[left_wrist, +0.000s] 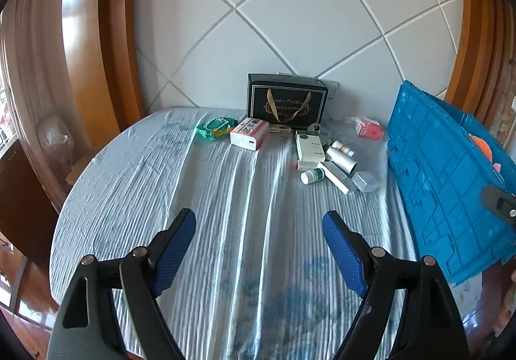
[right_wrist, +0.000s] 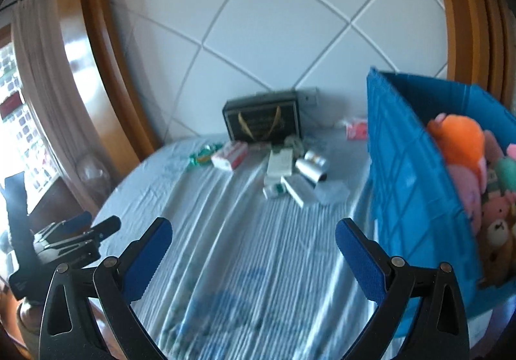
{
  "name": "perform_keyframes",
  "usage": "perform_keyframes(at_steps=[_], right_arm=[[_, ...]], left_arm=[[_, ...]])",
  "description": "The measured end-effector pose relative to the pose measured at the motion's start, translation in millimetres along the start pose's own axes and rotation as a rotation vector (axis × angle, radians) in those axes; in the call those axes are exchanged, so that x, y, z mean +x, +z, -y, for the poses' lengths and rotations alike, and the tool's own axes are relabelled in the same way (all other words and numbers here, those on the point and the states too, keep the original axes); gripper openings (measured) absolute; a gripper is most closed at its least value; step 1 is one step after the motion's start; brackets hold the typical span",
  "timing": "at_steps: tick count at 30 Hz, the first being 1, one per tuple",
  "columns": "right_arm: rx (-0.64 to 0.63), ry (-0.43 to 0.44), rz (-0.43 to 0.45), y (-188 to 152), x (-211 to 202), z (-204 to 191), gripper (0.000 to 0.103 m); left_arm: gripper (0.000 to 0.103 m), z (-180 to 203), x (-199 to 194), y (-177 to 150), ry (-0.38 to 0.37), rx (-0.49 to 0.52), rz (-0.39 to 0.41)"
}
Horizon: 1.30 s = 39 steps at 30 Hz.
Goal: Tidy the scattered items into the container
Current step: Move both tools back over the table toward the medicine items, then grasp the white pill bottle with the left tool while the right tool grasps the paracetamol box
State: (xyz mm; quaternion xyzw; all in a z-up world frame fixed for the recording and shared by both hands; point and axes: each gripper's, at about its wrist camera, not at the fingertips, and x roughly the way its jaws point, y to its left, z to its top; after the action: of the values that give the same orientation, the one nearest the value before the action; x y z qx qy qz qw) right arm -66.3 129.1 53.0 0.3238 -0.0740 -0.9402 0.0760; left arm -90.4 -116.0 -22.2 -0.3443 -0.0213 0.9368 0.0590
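A blue plastic crate (left_wrist: 445,186) stands at the table's right side; in the right wrist view the crate (right_wrist: 409,173) holds several plush toys (right_wrist: 458,141). Scattered far on the table lie a white-green box (left_wrist: 309,144), a silver can (left_wrist: 342,159), a small white bottle (left_wrist: 312,176), a red-white box (left_wrist: 249,133), a green packet (left_wrist: 215,128) and a red packet (left_wrist: 369,129). My left gripper (left_wrist: 259,224) is open and empty above the cloth. My right gripper (right_wrist: 253,234) is open and empty, left of the crate.
A black gift box with gold handles (left_wrist: 286,102) stands at the back against the white tiled wall. The round table has a striped blue cloth (left_wrist: 206,192). Wooden frames flank both sides. The left gripper shows at the right wrist view's left edge (right_wrist: 64,240).
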Motion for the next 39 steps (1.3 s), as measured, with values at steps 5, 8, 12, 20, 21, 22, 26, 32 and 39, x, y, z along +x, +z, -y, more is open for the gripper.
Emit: perform_keyframes(at_steps=[5,8,12,20,21,22,26,32,39], right_arm=[[-0.030,-0.006,-0.049,-1.2,26.9,-3.1,0.103],[-0.034,0.001,-0.069,2.8,48.9,1.8,0.103],[-0.032,0.019,-0.121,9.8,87.1,13.2,0.103],[-0.010,0.006,-0.275,6.8,182.4,50.2,0.103],[-0.014,0.003,-0.292,5.6,190.8,53.7,0.103],[-0.021,-0.009,-0.304,4.7,197.8,56.6,0.103],[0.032,-0.053,-0.325,3.2,221.1,78.2,0.103],[0.088,-0.084,-0.356,14.1,262.2,99.6,0.103],[0.171,-0.121,-0.411,15.1,320.9,132.1,0.103]], left_arm=[[0.081,-0.5,23.7,-1.3,0.005,-0.008,-0.047],[0.081,9.0,40.1,4.6,0.019,0.010,-0.072],[0.081,20.9,69.6,12.6,0.039,0.012,-0.115],[0.081,35.7,141.2,11.1,0.052,0.036,-0.244],[0.081,37.5,150.2,13.4,0.047,0.044,-0.251],[0.081,39.5,156.8,15.8,0.041,0.053,-0.254],[0.081,54.9,198.4,28.2,-0.004,0.124,-0.278],[0.081,79.9,270.7,45.6,-0.084,0.208,-0.310],[0.081,119.7,366.0,51.7,-0.154,0.320,-0.370]])
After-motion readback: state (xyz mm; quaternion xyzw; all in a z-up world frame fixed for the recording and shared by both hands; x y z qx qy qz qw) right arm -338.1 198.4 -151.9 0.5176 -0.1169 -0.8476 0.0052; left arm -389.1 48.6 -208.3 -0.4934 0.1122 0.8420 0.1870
